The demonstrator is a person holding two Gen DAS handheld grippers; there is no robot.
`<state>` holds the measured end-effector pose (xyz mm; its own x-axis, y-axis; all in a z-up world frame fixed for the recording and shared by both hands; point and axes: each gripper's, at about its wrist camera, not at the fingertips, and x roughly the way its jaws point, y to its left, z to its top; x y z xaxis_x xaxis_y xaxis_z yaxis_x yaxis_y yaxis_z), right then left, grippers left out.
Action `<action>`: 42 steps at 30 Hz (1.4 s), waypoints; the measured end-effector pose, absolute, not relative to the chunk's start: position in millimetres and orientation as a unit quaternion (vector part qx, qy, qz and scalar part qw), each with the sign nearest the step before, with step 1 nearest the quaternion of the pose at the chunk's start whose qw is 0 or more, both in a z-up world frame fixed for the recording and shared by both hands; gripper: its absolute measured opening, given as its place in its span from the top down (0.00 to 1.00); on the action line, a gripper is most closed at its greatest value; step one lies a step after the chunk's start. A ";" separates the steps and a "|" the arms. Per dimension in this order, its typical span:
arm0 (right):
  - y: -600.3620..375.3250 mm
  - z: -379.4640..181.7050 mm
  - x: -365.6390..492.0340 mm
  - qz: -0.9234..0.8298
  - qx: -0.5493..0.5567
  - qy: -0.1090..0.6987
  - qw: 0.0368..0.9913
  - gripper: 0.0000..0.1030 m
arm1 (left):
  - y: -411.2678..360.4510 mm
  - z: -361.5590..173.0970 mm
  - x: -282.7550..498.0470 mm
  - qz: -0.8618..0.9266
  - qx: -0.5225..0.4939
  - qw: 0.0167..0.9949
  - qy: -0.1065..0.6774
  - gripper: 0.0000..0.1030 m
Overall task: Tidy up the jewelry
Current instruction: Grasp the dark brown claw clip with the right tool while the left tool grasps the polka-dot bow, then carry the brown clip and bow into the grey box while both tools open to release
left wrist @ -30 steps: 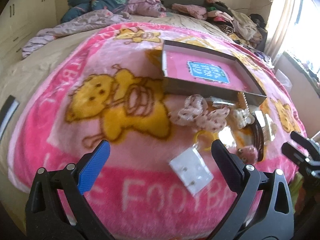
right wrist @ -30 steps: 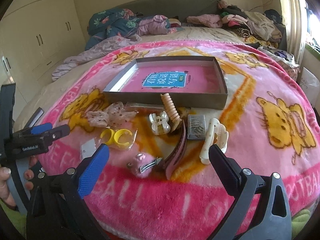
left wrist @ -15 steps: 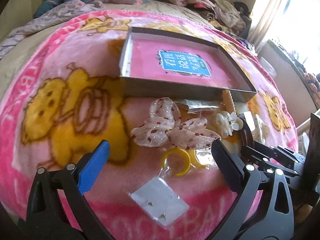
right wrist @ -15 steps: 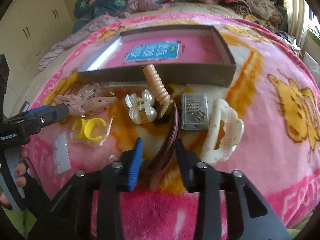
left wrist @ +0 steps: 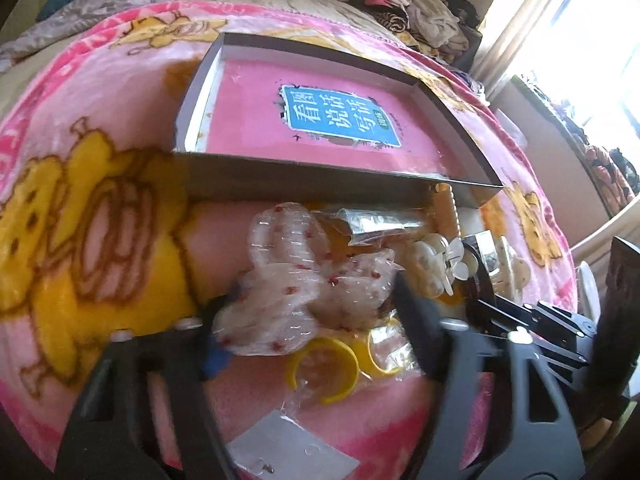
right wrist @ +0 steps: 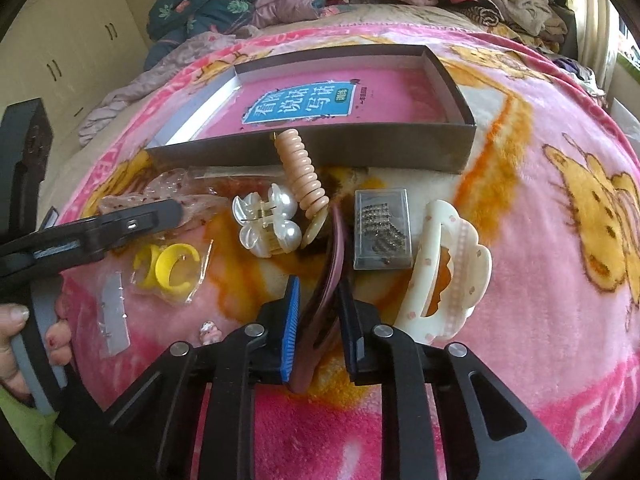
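Note:
A grey box (left wrist: 304, 178) (right wrist: 360, 148) with a pink book inside lies on the pink blanket. My left gripper (left wrist: 308, 316) is closed around a clear bagged bow with red dots (left wrist: 304, 296), also seen in the right wrist view (right wrist: 168, 192). My right gripper (right wrist: 318, 312) is shut on a dark pink curved hair clip (right wrist: 324, 292). In front of the box lie a pearl claw clip (right wrist: 266, 220), a peach spiral clip (right wrist: 302, 172), a small clear case (right wrist: 382, 228), a cream scalloped clip (right wrist: 444, 268), bagged yellow rings (right wrist: 168, 268) (left wrist: 332, 364) and an earring card (left wrist: 288, 452).
Piles of clothes and bedding (right wrist: 224, 8) lie at the far end of the bed. White cupboards (right wrist: 60, 52) stand on the left and a bright window (left wrist: 592, 52) on the right. My right gripper's body shows in the left wrist view (left wrist: 552, 344).
My left gripper has moved forward and closed on the bagged bow. My right gripper has tightened on the dark pink clip and stayed in place.

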<state>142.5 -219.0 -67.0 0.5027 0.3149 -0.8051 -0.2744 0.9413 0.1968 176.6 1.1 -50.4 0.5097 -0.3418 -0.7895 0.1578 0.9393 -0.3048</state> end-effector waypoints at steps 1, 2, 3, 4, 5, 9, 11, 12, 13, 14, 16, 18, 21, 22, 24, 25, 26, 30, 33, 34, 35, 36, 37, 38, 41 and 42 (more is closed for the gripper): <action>-219.7 -65.8 142.0 0.173 0.025 0.467 0.867 0.85 | 0.5 -49.6 176.1 -0.145 -0.094 0.865 0.471 0.57; -221.2 -64.5 140.7 0.176 0.027 0.465 0.867 0.86 | 0.3 -48.5 176.1 -0.147 -0.093 0.866 0.468 0.58; -221.7 -63.5 140.2 0.177 0.027 0.463 0.868 0.86 | 0.3 -47.2 174.9 -0.150 -0.092 0.867 0.466 0.61; -223.6 -61.7 138.9 0.179 0.029 0.459 0.869 0.88 | 0.7 -45.4 173.7 -0.150 -0.092 0.869 0.462 0.63; -224.6 -59.8 137.5 0.183 0.031 0.456 0.871 0.89 | 1.5 -43.6 173.0 -0.151 -0.091 0.871 0.458 0.64; -225.1 -51.9 130.8 0.194 0.029 0.445 0.874 0.90 | 8.8 -32.4 167.8 -0.145 -0.094 0.880 0.443 0.69; -226.3 -47.8 126.9 0.200 0.030 0.441 0.875 0.90 | 13.0 -27.6 165.5 -0.143 -0.092 0.883 0.438 0.71; -227.2 -46.0 126.1 0.201 0.032 0.439 0.875 0.90 | 15.8 -24.4 163.9 -0.142 -0.092 0.886 0.433 0.72; -228.4 -43.2 124.9 0.203 0.034 0.436 0.876 0.90 | 18.7 -21.1 162.7 -0.140 -0.093 0.888 0.429 0.73; -229.3 -40.1 124.0 0.204 0.036 0.432 0.878 0.90 | 20.7 -18.7 161.6 -0.138 -0.094 0.889 0.426 0.73; -231.9 -32.8 123.0 0.206 0.037 0.424 0.881 0.90 | 26.3 -13.1 160.7 -0.132 -0.094 0.893 0.420 0.74; -235.6 -24.1 123.5 0.206 0.038 0.414 0.886 0.90 | 31.8 -7.2 160.9 -0.126 -0.094 0.897 0.414 0.75; -238.4 -16.6 129.3 0.206 0.036 0.407 0.889 0.90 | 38.7 1.9 162.5 -0.119 -0.095 0.901 0.406 0.75; -239.8 -13.6 132.8 0.205 0.035 0.404 0.891 0.90 | 40.3 4.6 163.4 -0.117 -0.094 0.903 0.404 0.75; -242.5 -8.3 140.5 0.203 0.035 0.399 0.893 0.90 | 42.4 10.2 168.3 -0.114 -0.092 0.905 0.399 0.75; -242.6 -6.3 143.5 0.203 0.035 0.397 0.894 0.90 | 42.9 12.3 170.1 -0.112 -0.091 0.907 0.396 0.75; -243.4 -4.1 147.3 0.202 0.034 0.395 0.896 0.90 | 43.7 15.1 174.0 -0.109 -0.090 0.908 0.394 0.75; -247.9 3.4 165.7 0.195 0.031 0.387 0.900 0.90 | 45.5 23.0 185.4 -0.104 -0.092 0.913 0.384 0.75; -251.3 6.8 180.7 0.192 0.031 0.386 0.902 0.90 | 47.3 26.4 197.1 -0.101 -0.097 0.915 0.379 0.75; -251.5 7.2 186.6 0.190 0.028 0.385 0.902 0.90 | 47.3 27.4 201.7 -0.100 -0.099 0.915 0.378 0.75; -251.4 7.5 191.6 0.190 0.026 0.385 0.903 0.90 | 47.8 28.5 204.1 -0.099 -0.101 0.915 0.377 0.75; -251.6 7.6 196.3 0.188 0.025 0.385 0.903 0.90 | 47.7 28.9 209.7 -0.098 -0.103 0.915 0.377 0.75; -252.2 8.2 200.2 0.188 0.026 0.385 0.903 0.90 | 47.3 29.1 212.7 -0.099 -0.104 0.915 0.376 0.75; -252.5 8.4 204.6 0.188 0.025 0.384 0.903 0.90 | 46.9 29.5 215.4 -0.098 -0.105 0.916 0.375 0.75; -253.7 8.0 219.4 0.185 0.028 0.385 0.904 0.90 | 43.4 28.1 227.8 -0.099 -0.107 0.916 0.374 0.75; -254.2 7.2 223.2 0.183 0.027 0.385 0.904 0.90 | 41.3 26.9 231.2 -0.098 -0.106 0.916 0.375 0.75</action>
<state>223.2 -254.2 7.2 0.6361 0.3518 -0.6867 -0.3100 0.9315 0.1901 231.2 41.3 26.9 0.6999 -0.2595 -0.6654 0.1012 0.9583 -0.2673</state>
